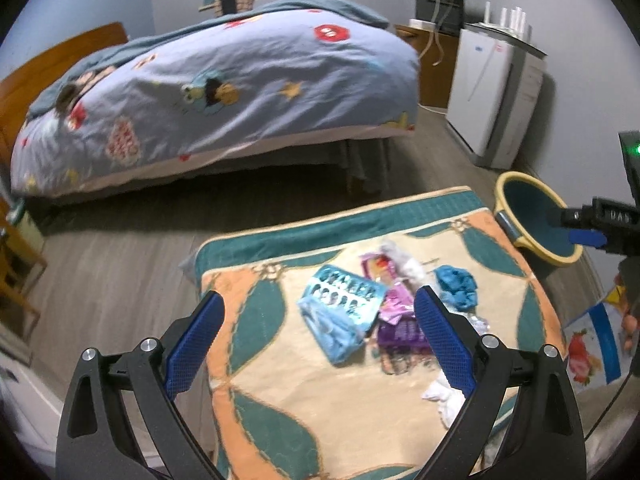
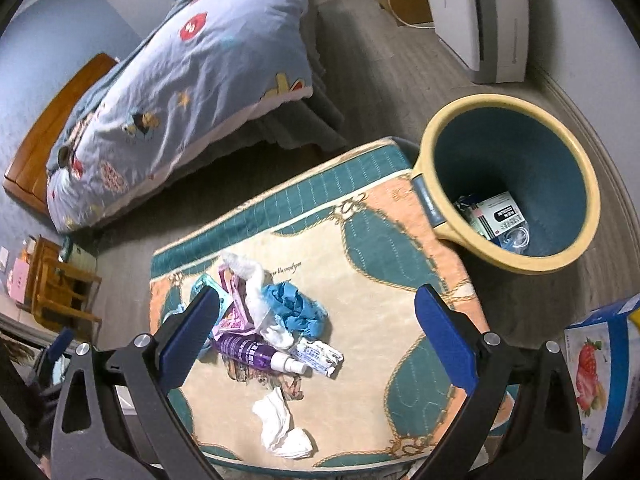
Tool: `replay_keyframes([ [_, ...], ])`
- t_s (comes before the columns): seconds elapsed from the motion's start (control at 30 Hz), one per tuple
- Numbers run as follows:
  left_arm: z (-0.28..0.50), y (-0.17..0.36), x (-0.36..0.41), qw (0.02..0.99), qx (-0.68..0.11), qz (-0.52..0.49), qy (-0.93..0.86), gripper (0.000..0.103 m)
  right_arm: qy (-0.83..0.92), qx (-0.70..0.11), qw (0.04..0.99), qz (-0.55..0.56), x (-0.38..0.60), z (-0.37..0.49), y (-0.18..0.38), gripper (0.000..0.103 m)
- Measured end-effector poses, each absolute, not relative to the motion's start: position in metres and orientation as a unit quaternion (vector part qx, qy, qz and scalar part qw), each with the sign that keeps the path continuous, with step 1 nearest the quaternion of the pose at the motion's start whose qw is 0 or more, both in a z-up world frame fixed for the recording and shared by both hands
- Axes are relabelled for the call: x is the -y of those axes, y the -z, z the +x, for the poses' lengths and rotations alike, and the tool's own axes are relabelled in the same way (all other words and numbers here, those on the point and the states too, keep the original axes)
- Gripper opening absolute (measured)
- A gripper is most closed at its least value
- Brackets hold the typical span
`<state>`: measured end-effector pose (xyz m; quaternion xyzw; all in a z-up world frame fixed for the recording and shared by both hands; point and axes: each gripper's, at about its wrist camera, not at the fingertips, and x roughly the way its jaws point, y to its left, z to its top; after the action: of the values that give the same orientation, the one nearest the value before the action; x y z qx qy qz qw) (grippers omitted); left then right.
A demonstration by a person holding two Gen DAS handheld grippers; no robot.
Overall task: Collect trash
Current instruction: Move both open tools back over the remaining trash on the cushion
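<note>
Right wrist view: my right gripper (image 2: 320,334) gapes empty over the trash pile (image 2: 272,328); bin (image 2: 516,264) far right (left gripper (image 1: 320,336) also spread wide).

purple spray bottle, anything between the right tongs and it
Nothing visible. The right tongs hang open and empty above the purple spray bottle, which lies exposed at the near edge of the trash pile on the patterned cloth.

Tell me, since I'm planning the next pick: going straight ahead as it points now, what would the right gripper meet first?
Probably the patterned cushion: the open, empty right gripper frames bare fabric just right of the purple bottle and blue crumpled wrapper. Depth is uncertain.
</note>
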<state>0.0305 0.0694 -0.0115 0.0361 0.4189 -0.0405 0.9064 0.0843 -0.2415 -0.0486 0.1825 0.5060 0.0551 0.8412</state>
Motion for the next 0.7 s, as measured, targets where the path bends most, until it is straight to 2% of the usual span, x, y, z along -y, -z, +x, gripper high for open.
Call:
replay_keyframes([
  [0.3,0.049,0.030,-0.092,0.898,-0.438,0.033,0.020,0.095,-0.057,-0.541,0.828,0.132,0.202,0.106,0.080,0.096],
  [0.7,0.077,0.092,-0.089,0.870,-0.490,0.051,0.007,0.095,-0.038,-0.589,0.801,0.099,0.184,0.126,0.129,0.096],
])
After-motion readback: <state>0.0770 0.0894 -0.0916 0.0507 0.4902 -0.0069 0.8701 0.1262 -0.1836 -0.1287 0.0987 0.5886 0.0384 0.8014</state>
